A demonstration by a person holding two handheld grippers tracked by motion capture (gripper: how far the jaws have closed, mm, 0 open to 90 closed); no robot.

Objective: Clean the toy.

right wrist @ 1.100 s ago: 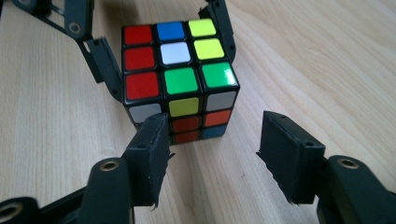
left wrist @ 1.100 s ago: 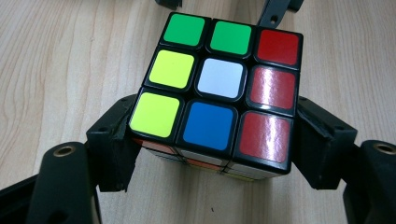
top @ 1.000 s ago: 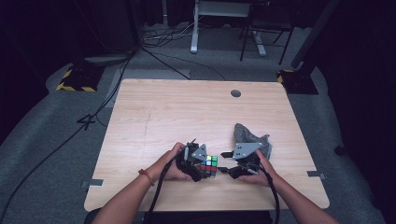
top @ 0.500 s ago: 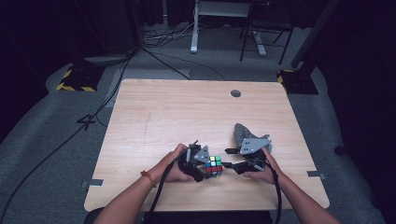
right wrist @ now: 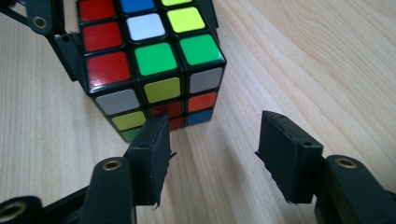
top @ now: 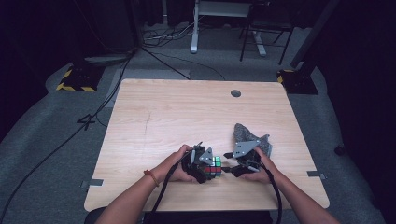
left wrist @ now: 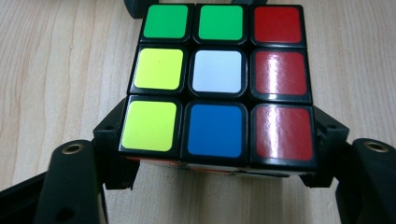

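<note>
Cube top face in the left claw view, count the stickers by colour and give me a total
On the cube, top face:
Red: 3
Green: 2
Yellow: 2
White: 1
Blue: 1
Total: 9

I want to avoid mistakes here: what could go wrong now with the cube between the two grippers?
The left gripper grips only the near lower edge of the Rubik's cube, so it may pivot or slip free. The right gripper is open and off-centre beside one corner; closing there could push the cube instead of gripping it.
</note>
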